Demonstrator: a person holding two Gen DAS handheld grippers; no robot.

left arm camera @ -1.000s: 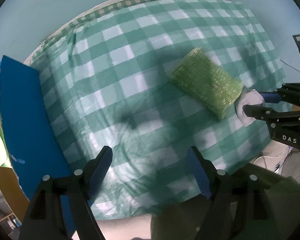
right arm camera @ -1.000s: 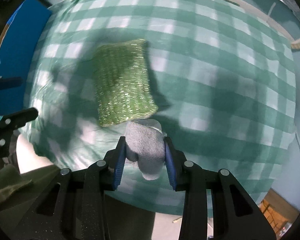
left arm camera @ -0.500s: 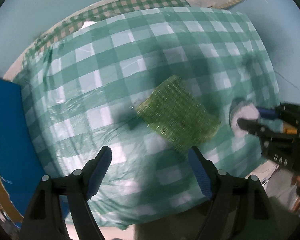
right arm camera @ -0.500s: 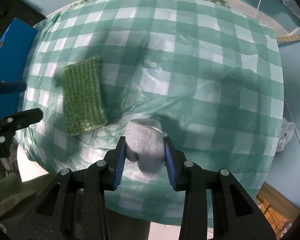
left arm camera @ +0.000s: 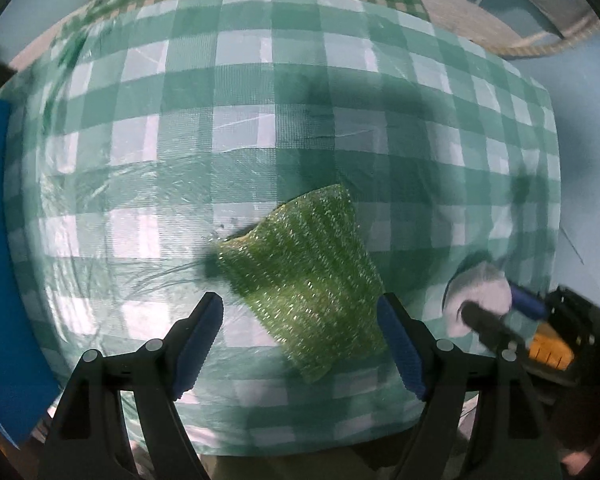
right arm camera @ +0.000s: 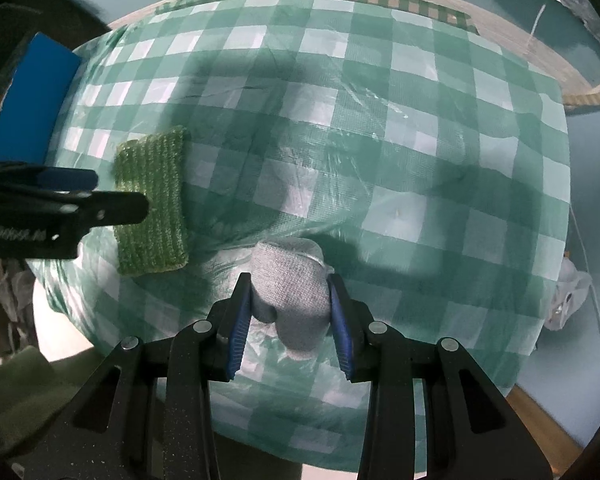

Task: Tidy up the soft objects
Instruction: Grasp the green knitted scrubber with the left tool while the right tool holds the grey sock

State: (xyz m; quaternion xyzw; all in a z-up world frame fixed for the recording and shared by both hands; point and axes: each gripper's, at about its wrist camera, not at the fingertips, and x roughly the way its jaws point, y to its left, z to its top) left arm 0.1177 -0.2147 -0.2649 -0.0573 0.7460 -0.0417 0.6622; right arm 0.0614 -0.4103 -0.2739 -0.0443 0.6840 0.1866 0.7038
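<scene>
Green-and-white checked tablecloth (left arm camera: 244, 128) covered the table beneath both my grippers. Next, the glittery green sponge (left arm camera: 308, 280) lay flat just ahead of my left gripper (left arm camera: 300, 344), whose jaws stood spread apart and empty. Smallest, the grey rolled cloth (right arm camera: 292, 292) sat clenched in my right gripper (right arm camera: 290, 324).

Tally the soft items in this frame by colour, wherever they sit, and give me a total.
Green: 1, the sparkly green scrub pad lying on the checked tablecloth.
Grey: 1, the rolled grey cloth held in the right gripper.
Total: 2.
</scene>
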